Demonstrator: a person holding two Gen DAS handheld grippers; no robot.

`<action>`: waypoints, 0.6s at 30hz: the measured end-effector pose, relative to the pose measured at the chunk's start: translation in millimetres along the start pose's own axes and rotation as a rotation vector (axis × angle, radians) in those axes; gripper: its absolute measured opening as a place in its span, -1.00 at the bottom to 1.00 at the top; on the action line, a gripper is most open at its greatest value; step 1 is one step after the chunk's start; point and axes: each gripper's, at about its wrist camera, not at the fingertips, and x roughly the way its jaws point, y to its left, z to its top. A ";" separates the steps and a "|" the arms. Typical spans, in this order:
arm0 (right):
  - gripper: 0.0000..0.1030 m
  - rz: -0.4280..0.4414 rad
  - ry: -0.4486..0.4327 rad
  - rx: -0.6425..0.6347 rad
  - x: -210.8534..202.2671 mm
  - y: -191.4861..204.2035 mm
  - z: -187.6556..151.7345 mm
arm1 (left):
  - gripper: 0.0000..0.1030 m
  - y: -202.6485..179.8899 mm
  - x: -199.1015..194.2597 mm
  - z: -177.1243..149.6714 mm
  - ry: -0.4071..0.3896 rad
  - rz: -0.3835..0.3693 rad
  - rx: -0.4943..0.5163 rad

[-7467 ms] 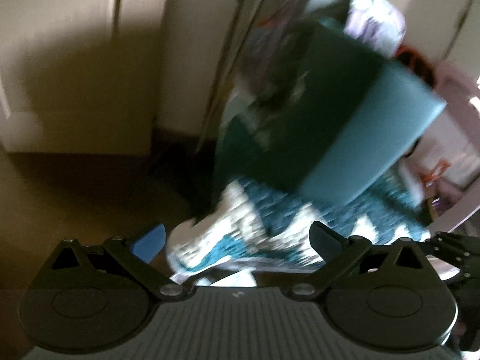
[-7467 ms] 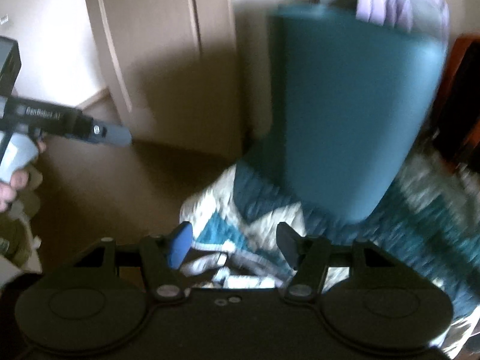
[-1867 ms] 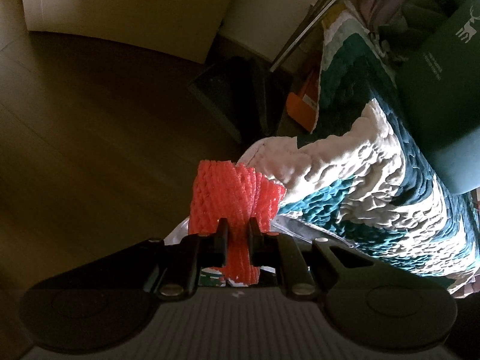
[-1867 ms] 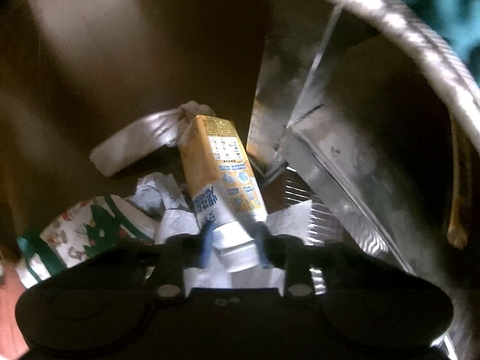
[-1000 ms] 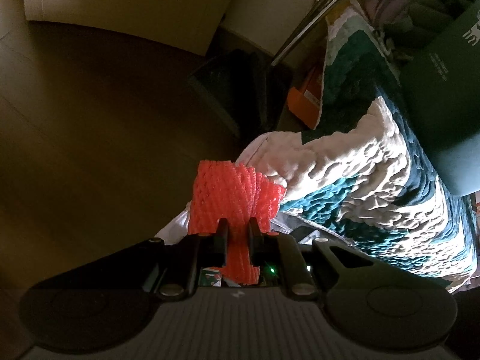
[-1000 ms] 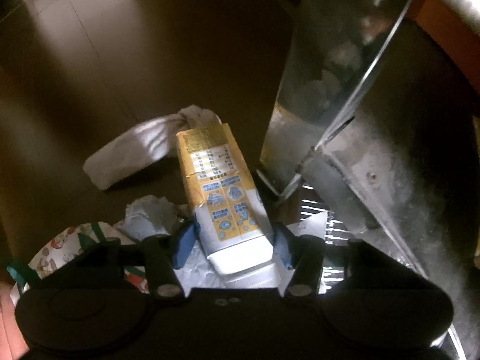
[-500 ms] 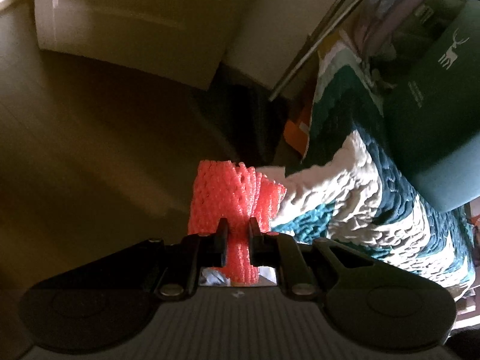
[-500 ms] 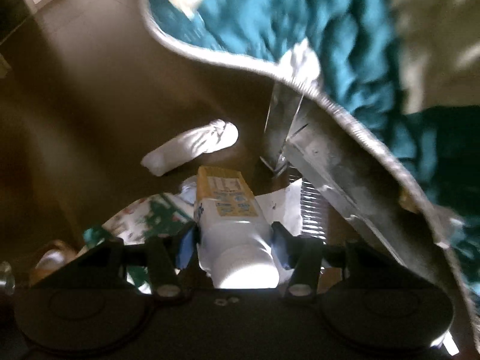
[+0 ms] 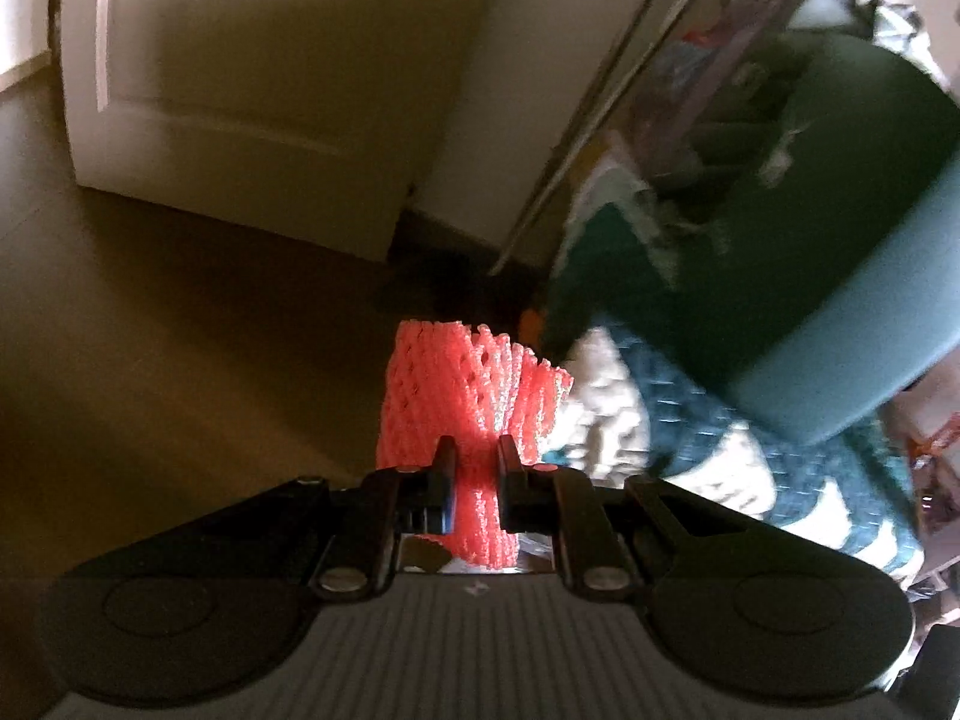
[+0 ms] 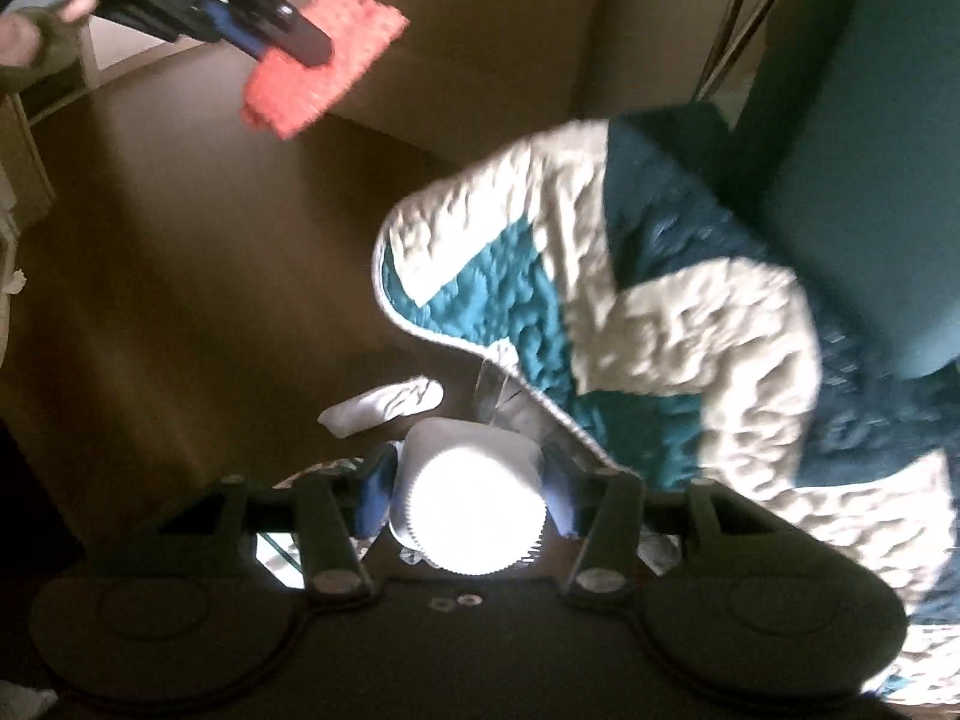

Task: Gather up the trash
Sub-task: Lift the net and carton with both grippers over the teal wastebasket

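Note:
My left gripper (image 9: 475, 456) is shut on a red foam fruit net (image 9: 468, 384) and holds it in the air above the brown floor. It also shows in the right wrist view (image 10: 294, 39) at the upper left, with the net (image 10: 324, 60) in it. My right gripper (image 10: 468, 480) is shut on a drink carton (image 10: 471, 486), seen end on with its white cap toward the camera, lifted off the floor. A white crumpled wrapper (image 10: 384, 405) lies on the floor below, next to a metal bed leg (image 10: 489, 390).
A teal and white quilt (image 10: 660, 330) hangs over the bed edge at right, with a teal pillow (image 9: 840, 276) on it. A pale door (image 9: 240, 78) and wall stand at the back. Printed paper trash (image 10: 318, 471) shows by my right fingers. The dark wooden floor (image 9: 150, 330) spreads left.
Both grippers have risen from floor level under the bed. The right one has lifted the carton and tipped it cap toward the camera. The left still holds the net.

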 end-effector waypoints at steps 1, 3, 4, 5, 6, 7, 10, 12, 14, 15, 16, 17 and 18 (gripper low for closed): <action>-0.03 -0.005 -0.011 0.003 -10.7 0.3 0.9 | -0.76 -5.7 -7.6 -1.0 -0.006 -0.008 0.009; -0.03 -0.021 -0.039 0.006 -33.6 0.5 2.5 | -0.76 -16.6 -24.1 -2.0 -0.020 -0.030 0.026; -0.03 -0.024 -0.051 0.018 -44.1 -0.9 4.2 | -0.76 -23.4 -35.1 -2.1 -0.031 -0.041 0.042; -0.03 -0.025 -0.065 0.032 -54.5 -2.8 6.2 | -0.76 -29.6 -44.1 -2.3 -0.042 -0.046 0.055; -0.03 -0.033 -0.086 0.039 -67.3 -5.1 8.9 | -0.76 -36.5 -54.6 -1.8 -0.055 -0.055 0.071; -0.03 -0.042 -0.107 0.040 -73.4 -5.0 10.8 | -0.76 -41.7 -62.1 -1.2 -0.064 -0.063 0.080; -0.03 -0.078 -0.187 0.017 -106.0 -7.2 19.9 | -0.76 -59.5 -87.8 2.1 -0.092 -0.098 0.100; -0.03 -0.119 -0.241 -0.024 -127.5 -8.6 25.6 | -0.76 -72.7 -102.4 3.7 -0.114 -0.108 0.123; -0.03 -0.144 -0.288 -0.033 -152.2 -14.6 33.6 | -0.76 -87.8 -119.0 5.6 -0.142 -0.112 0.160; -0.03 -0.158 -0.314 -0.037 -164.3 -17.6 36.7 | -0.76 -93.4 -126.5 6.9 -0.154 -0.116 0.172; -0.03 -0.179 -0.338 -0.042 -175.4 -21.4 40.4 | -0.76 -100.4 -133.5 9.3 -0.165 -0.124 0.182; -0.03 -0.197 -0.363 -0.044 -186.8 -26.0 44.3 | -0.76 -107.8 -140.0 12.9 -0.176 -0.133 0.189; -0.03 -0.213 -0.391 -0.041 -199.2 -31.8 48.7 | -0.76 -114.7 -144.6 16.8 -0.186 -0.139 0.196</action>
